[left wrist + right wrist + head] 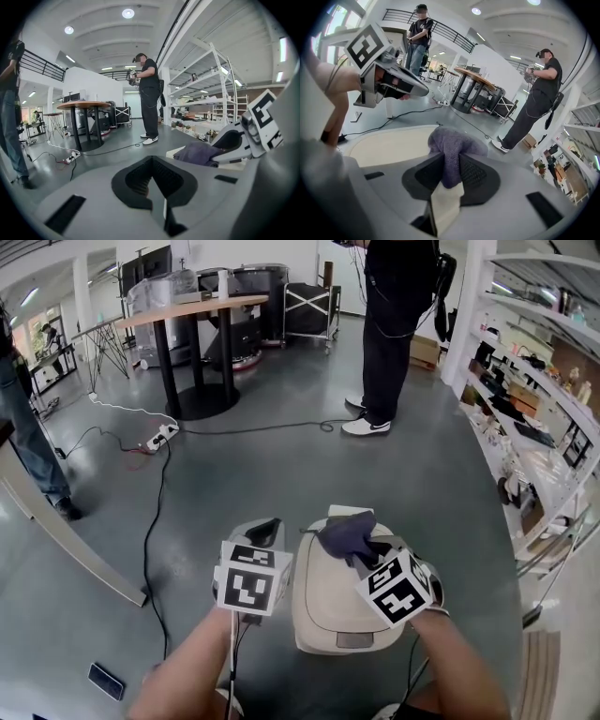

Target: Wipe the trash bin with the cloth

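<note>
Right claw (451, 171) clamps cloth (452, 143), apparently pressed on trash bin (328, 601) lid's far edge; left claw (153, 183) closed, empty. Keep pressure even, overlap strokes.

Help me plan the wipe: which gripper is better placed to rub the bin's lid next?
Right. The right gripper is shut on the purple cloth directly over the trash bin and its cream lid. The left gripper is shut on nothing and sits beside the bin's left edge.

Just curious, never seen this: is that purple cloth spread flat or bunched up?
Bunched up: the cloth is pinched between the right gripper's jaws, its loose end heaped on the trash bin.
</note>
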Motion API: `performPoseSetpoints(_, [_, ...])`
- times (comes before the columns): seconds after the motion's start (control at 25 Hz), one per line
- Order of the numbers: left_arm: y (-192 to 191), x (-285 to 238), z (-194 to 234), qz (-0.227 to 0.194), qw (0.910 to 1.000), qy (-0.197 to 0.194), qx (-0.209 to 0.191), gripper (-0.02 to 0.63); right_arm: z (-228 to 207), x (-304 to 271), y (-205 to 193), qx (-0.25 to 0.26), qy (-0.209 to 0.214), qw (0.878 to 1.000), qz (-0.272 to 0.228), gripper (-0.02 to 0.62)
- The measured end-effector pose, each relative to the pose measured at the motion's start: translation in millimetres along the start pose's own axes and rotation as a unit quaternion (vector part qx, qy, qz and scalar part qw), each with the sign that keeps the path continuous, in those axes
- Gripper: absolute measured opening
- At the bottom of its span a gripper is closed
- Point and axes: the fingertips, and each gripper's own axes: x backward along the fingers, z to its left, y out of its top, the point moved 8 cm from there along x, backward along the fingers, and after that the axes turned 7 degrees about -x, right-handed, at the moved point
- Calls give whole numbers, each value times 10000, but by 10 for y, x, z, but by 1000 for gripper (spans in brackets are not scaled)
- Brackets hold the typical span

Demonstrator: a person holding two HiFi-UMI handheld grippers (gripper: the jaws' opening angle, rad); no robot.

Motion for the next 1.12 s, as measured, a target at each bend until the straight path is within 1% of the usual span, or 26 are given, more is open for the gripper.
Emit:
performPoseSetpoints(0.24, [56,3,-86,-11,10000,-26,-31,0,-170,126,-167,-143,-74,9999,61,91])
performPoseSetpoints(0.64, [28,-5,-142,76,9999,-67,-126,0,-305,222,-347,-252,-231,9993,151,91])
performPoseSetpoints(0.88, [17,-36,-197,99,9997,-90,-203,0,-379,219,-400,-316,-188,9992,148,91])
performPoseSetpoints(1.0, [16,-64,-175,82,9995,-55,-302,0,-427,220,-462,-423,-214,9986,219,91])
performPoseSetpoints(1.12, [-12,-60,-120,142,9996,-3,-259,0,-461,240,-517,-382,-276,9983,335,91])
